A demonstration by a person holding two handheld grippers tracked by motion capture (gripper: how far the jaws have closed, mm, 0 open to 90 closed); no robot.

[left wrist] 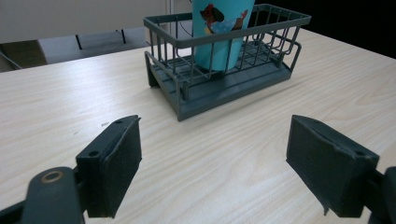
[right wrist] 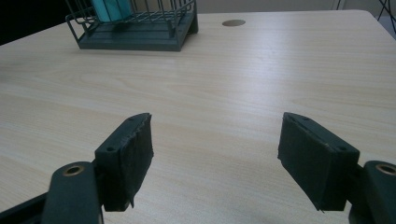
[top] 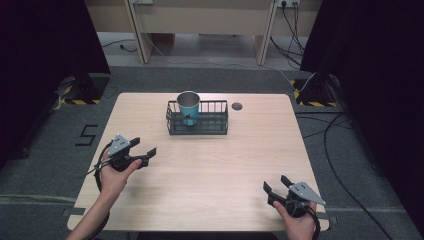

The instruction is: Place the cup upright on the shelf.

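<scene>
A dark wire basket (top: 212, 120) stands at the back middle of the wooden table (top: 210, 170). A teal metal cup (top: 189, 106) with a cartoon dog print stands upright in the basket's left end. In the left gripper view the basket (left wrist: 261, 79) and cup (left wrist: 219, 32) lie straight ahead, apart from the jaws. My left gripper (top: 143, 146) is held at the table's left, open and empty. Near the front right corner my right gripper (top: 275, 184) is open, nothing between its jaws (right wrist: 217, 154). The left gripper (left wrist: 215, 163) has its jaws spread wide over bare wood.
A round cable hole (top: 237, 106) sits in the table right of the basket, also seen as the hole (right wrist: 233, 22) in the right gripper view. Cables (top: 340, 165) trail on the floor at right. Dark curtains flank both sides; wooden desk legs stand behind.
</scene>
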